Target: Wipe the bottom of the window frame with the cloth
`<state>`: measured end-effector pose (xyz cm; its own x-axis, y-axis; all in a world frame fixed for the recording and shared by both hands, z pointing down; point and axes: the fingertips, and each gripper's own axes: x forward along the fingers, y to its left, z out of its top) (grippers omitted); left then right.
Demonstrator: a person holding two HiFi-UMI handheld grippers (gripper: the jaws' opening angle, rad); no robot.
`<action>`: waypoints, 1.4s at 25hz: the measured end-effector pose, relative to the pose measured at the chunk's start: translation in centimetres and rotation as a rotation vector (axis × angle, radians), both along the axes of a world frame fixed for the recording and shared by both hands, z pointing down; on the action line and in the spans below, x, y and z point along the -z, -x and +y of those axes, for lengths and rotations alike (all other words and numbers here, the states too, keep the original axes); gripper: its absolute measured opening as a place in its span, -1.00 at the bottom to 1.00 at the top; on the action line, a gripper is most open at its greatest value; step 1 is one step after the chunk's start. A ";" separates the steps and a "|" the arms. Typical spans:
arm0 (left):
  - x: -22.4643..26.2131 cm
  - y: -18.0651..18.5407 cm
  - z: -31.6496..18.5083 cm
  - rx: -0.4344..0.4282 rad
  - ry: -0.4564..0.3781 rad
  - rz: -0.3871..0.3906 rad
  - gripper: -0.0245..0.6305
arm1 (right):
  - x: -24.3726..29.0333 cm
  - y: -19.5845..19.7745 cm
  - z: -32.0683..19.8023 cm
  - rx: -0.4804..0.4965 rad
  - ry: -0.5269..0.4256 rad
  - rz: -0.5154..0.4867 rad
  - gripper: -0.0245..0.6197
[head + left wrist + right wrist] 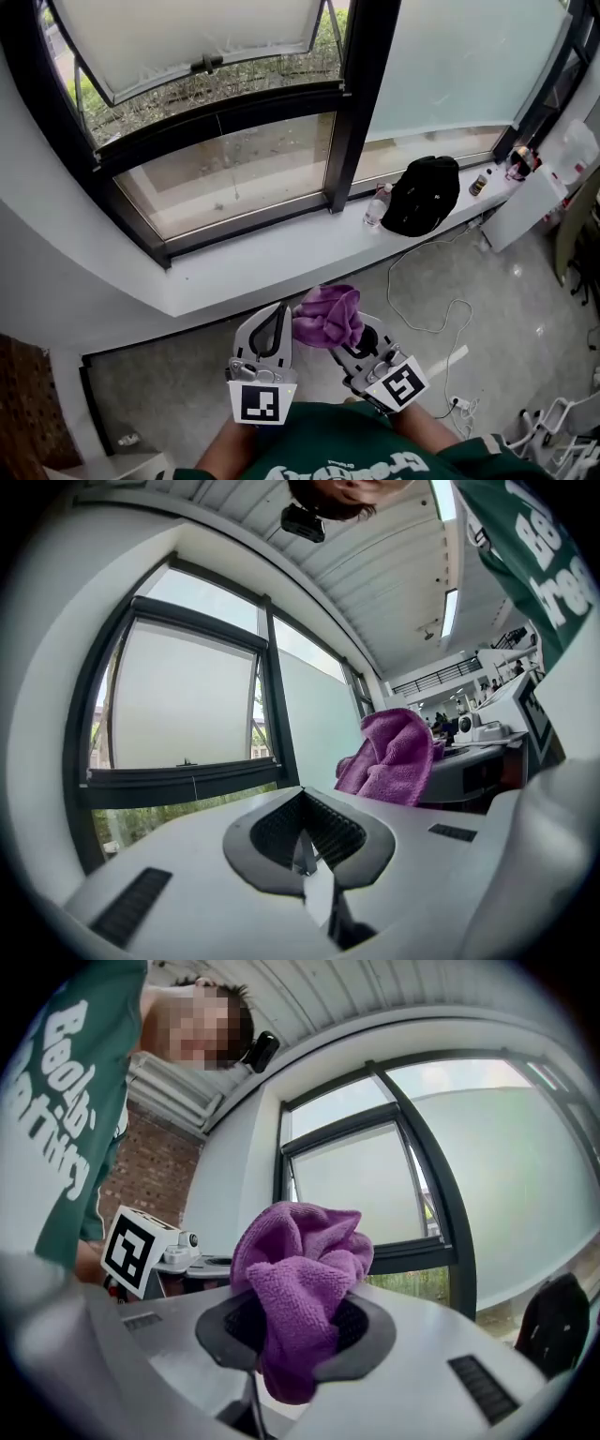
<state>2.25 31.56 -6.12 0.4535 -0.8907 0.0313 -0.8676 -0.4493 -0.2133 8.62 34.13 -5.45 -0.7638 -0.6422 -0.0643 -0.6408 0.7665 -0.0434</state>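
A bunched purple cloth (pixel 328 316) sticks up from my right gripper (pixel 361 339), whose jaws are shut on it; in the right gripper view the purple cloth (pixel 300 1283) fills the space between the pads. My left gripper (pixel 272 330) is beside it on the left, jaws shut with nothing between them, and the cloth (pixel 392 757) shows to its right in the left gripper view. Both grippers are held low in front of the person's body, well short of the black window frame (pixel 253 220) and its bottom rail above the white sill (pixel 281 258).
On the sill to the right lie a black cap (pixel 424 194), a plastic bottle (pixel 376 206) and small bottles (pixel 481 182). A white cable (pixel 427 281) trails over the grey floor. A white cabinet (pixel 525 208) stands at the right. An upper window sash (pixel 202 66) is tilted open.
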 end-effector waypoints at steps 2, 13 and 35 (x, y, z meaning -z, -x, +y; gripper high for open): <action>0.1 1.0 -4.0 -0.022 0.001 -0.010 -0.90 | 0.1 0.8 -4.2 -0.024 0.018 -0.019 -0.59; -0.4 4.4 -19.1 -0.141 0.030 0.000 -0.90 | -0.2 4.1 -20.4 -0.119 0.040 -0.037 -0.59; -11.9 -3.5 -30.5 -0.178 0.296 -0.081 -0.90 | -17.1 -4.7 -35.5 -0.229 0.413 -0.060 -0.59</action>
